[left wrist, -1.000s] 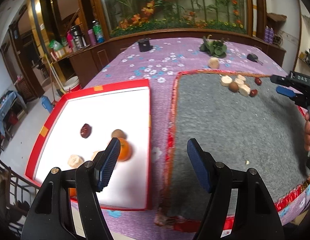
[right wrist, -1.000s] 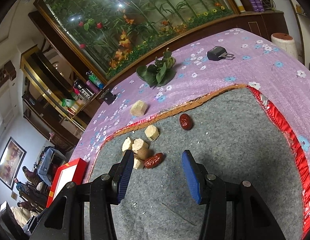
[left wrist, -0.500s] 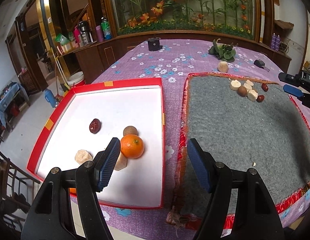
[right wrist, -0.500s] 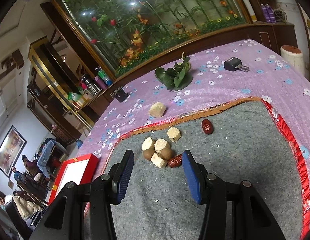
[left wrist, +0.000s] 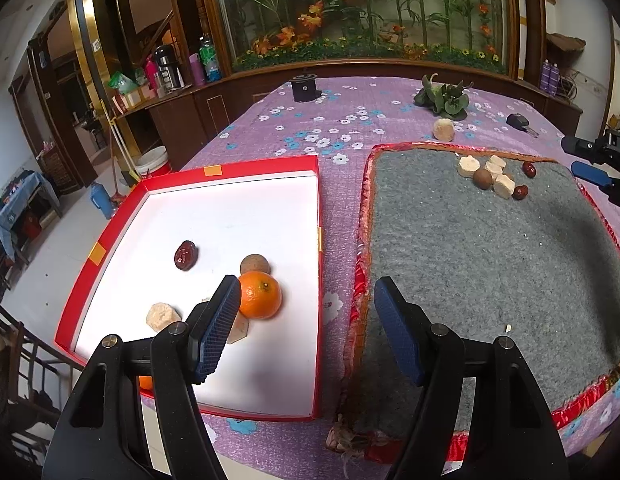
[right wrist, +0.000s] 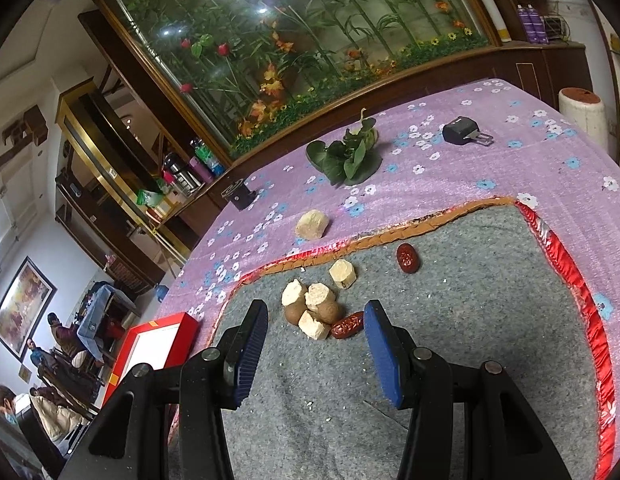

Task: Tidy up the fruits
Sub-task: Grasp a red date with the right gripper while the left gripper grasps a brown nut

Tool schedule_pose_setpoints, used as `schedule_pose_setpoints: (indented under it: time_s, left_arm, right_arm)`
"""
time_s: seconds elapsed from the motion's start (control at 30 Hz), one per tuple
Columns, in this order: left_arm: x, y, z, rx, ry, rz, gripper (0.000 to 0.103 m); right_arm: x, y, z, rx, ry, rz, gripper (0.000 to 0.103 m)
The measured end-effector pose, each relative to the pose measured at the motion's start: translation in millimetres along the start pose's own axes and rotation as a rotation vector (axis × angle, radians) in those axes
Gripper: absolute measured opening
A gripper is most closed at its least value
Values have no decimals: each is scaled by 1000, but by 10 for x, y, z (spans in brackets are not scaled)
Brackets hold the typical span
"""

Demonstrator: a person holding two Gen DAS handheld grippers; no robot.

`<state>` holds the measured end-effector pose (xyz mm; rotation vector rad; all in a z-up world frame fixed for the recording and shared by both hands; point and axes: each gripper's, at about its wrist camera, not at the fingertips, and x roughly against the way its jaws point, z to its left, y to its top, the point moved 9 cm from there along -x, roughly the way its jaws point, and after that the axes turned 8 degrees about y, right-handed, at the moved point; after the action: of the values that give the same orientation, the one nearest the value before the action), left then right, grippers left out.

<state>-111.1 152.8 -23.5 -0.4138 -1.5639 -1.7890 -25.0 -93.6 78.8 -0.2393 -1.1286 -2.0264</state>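
Purple flowered cloth underlies the grey mat (right wrist: 470,360). My right gripper (right wrist: 314,344) gapes empty; the red date (right wrist: 347,325) lies just ahead between my fingers; advance low, pinch gently. Left gripper (left wrist: 305,328) hangs released.

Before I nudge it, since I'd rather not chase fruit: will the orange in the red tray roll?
Probably. The orange is round and smooth, on the flat white floor of the red tray. The tray's raised rim should stop it. The brown fruit just behind might get bumped.
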Motion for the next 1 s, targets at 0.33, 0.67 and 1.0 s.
schedule_pose_setpoints:
  time_s: [0.33, 0.67, 1.0]
  left_arm:
    - [-3, 29, -6, -11, 7, 0, 70]
    - [35, 181, -173, -62, 20, -5, 70]
    - [-32, 462, -338, -82, 12, -6, 70]
  right_arm:
    - [-66, 13, 33, 15, 4, 43, 49]
    - [-335, 56, -24, 109, -53, 176, 49]
    - [-330, 201, -362, 83, -3, 135, 49]
